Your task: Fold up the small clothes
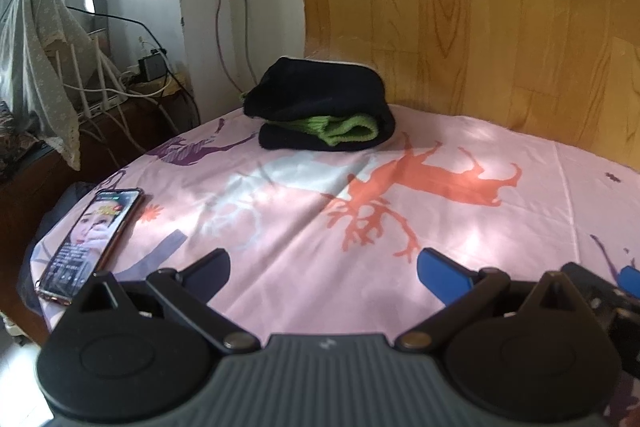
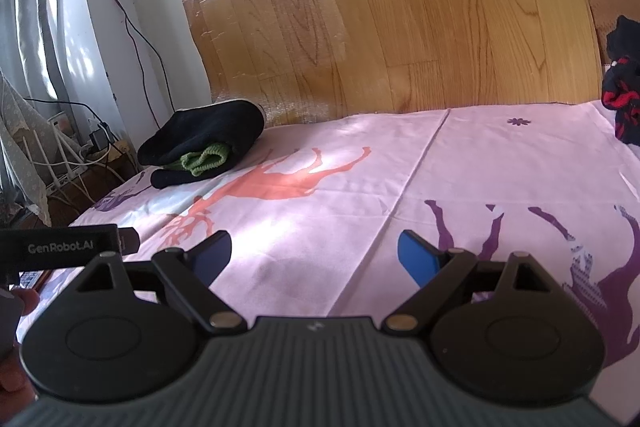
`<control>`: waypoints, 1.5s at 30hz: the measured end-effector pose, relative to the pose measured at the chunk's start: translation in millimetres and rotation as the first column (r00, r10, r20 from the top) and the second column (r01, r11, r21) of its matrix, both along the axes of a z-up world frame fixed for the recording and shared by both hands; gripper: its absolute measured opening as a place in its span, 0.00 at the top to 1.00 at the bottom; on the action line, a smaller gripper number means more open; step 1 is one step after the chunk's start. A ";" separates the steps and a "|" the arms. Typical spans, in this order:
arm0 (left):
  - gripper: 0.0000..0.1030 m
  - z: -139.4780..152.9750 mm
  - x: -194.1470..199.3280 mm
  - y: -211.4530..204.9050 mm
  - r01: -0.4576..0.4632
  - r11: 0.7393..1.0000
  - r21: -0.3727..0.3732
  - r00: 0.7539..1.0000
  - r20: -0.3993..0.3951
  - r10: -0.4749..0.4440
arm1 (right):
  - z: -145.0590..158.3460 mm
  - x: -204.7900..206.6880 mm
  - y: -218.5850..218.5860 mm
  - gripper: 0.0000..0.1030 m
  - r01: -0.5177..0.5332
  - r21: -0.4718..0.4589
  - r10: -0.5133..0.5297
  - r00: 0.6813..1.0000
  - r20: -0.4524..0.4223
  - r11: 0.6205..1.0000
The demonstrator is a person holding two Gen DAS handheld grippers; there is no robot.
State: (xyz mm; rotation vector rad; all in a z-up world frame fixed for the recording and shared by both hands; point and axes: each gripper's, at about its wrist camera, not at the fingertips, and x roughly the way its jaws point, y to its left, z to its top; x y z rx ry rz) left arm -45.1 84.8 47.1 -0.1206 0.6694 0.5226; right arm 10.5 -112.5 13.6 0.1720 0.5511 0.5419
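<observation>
A folded stack of small black clothes with green cuffs [image 1: 320,109] lies at the far left of the pink deer-print sheet [image 1: 400,219]; it also shows in the right wrist view [image 2: 202,143]. A black and red garment [image 2: 622,87] lies unfolded at the far right edge of the sheet. My left gripper [image 1: 324,267] is open and empty, low over the sheet's near side. My right gripper [image 2: 316,255] is open and empty, to the right of the left one, whose body [image 2: 60,247] shows at its left.
A phone [image 1: 90,241] with a lit screen lies at the sheet's left edge. A wood-grain board [image 2: 380,27] stands behind the sheet. Cables, a router and a draped cloth [image 1: 44,67] sit at the far left by the curtain.
</observation>
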 end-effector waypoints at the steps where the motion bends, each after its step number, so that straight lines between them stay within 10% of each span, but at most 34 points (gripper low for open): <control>1: 0.00 -0.8 0.4 0.5 -0.009 1.000 0.009 1.000 -0.007 0.009 | 0.1 -0.7 -0.5 0.11 -0.001 0.002 0.001 1.000 0.002 1.000; 25: 0.00 -2.3 1.4 -0.5 -0.010 0.998 0.058 0.999 -0.050 0.013 | 3.0 -4.3 -2.3 0.11 -0.008 0.022 0.007 0.999 0.035 1.000; 45: 0.00 -13.7 7.4 -26.0 0.103 0.993 -0.059 0.981 -0.159 -0.111 | 2.9 -2.7 -7.8 0.11 0.015 0.054 -0.017 0.999 0.027 0.998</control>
